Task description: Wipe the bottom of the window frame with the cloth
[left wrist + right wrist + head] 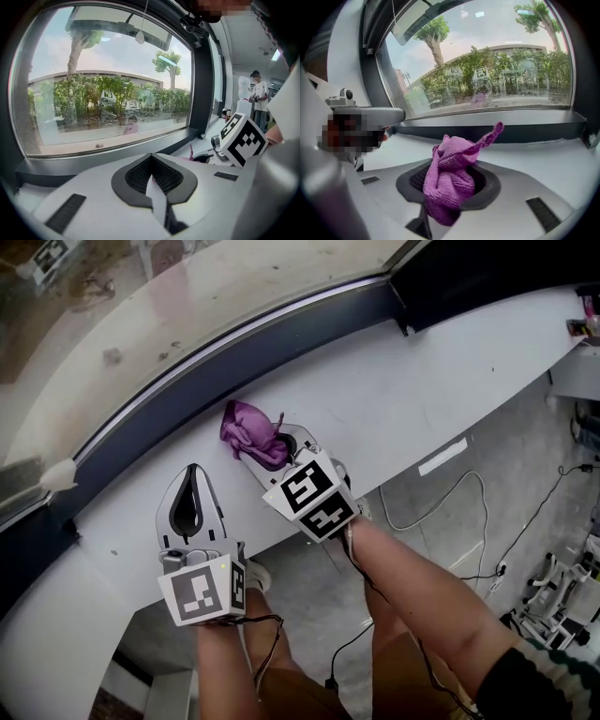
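Cloth (451,180) position: a bunched purple wad clamped between the jaws of the right gripper (274,450), with 1 loose corner sticking up past the tips. The right jaws are clenched on it. The left gripper (192,476) has its jaws pressed together with nothing between them. It sits at the lower left of the head view, over the white sill (422,390), apart from the cloth.

Key relation: the bottom of the window frame (234,352), a dark band, runs diagonally from lower left to upper right in the head view, directly ahead of the right jaws. The cloth lies just short of this band, over the sill; contact with the band cannot be confirmed.

Judgement: 1 short push forward should bring the cloth to the frame, after which the stroke must follow the band's long axis. The right gripper is the nearer of the 2 and the only one loaded.
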Action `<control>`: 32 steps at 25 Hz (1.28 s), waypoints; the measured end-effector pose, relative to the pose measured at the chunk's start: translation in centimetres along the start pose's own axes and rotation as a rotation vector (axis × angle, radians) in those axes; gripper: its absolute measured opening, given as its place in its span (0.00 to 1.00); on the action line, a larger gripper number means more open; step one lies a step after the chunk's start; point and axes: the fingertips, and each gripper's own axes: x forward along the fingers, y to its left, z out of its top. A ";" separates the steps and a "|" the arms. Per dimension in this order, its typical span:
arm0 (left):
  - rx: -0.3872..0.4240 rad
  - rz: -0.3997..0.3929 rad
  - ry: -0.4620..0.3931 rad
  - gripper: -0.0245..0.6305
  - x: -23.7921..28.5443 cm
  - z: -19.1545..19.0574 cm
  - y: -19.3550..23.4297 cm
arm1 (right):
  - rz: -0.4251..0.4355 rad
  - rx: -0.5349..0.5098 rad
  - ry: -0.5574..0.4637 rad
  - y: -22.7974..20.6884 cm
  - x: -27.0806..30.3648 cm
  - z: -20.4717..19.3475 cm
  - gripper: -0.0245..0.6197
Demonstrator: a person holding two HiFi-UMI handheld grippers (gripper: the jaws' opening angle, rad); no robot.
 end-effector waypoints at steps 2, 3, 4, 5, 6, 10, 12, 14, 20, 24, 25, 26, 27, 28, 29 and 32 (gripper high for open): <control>0.001 -0.006 0.002 0.04 0.7 0.2 -0.8 | -0.006 -0.001 -0.007 -0.9 -0.3 0.1 0.26; 0.002 -0.008 0.003 0.04 1.0 0.3 -1.1 | -0.010 0.001 -0.011 -1.3 -0.5 0.2 0.26; 0.004 -0.011 0.005 0.04 1.3 0.4 -1.4 | -0.014 0.004 -0.015 -1.8 -0.6 0.3 0.26; 0.006 -0.014 0.006 0.04 1.7 0.6 -1.8 | -0.018 0.008 -0.017 -2.3 -0.8 0.3 0.26; 0.007 -0.019 0.007 0.04 2.1 0.7 -2.2 | -0.022 0.013 -0.018 -2.8 -0.9 0.3 0.26; 0.020 -0.053 0.021 0.04 4.7 1.2 -4.7 | -0.036 0.038 -0.020 -6.0 -1.6 0.0 0.26; 0.023 -0.063 0.024 0.04 5.6 1.3 -5.8 | -0.044 0.039 -0.021 -7.2 -2.1 -0.1 0.26; 0.023 -0.073 0.020 0.04 5.6 1.5 -6.4 | -0.055 0.035 -0.018 -7.6 -2.8 -0.3 0.26; 0.021 -0.115 0.010 0.04 7.5 2.2 -8.9 | -0.100 0.037 -0.012 -10.7 -4.8 -0.8 0.26; 0.034 -0.150 -0.001 0.04 9.7 3.1 -11.7 | -0.146 0.056 -0.014 -14.6 -6.2 -1.3 0.26; 0.038 -0.156 -0.001 0.04 10.0 3.2 -12.2 | -0.156 0.057 -0.015 -15.3 -6.5 -1.3 0.26; 0.041 -0.160 0.003 0.04 10.3 3.3 -12.6 | -0.164 0.056 -0.016 -15.9 -6.7 -1.3 0.26; 0.043 -0.161 0.008 0.04 10.7 3.4 -13.0 | -0.171 0.054 -0.017 -16.4 -7.0 -1.3 0.26; 0.046 -0.160 0.011 0.04 11.0 3.6 -13.3 | -0.176 0.055 -0.021 -16.9 -7.2 -1.2 0.26; 0.048 -0.162 0.010 0.04 11.3 3.8 -13.7 | -0.179 0.058 -0.025 -17.3 -7.5 -1.1 0.26; 0.050 -0.172 0.005 0.04 12.1 4.0 -14.6 | -0.184 0.065 -0.031 -18.4 -8.1 -1.2 0.26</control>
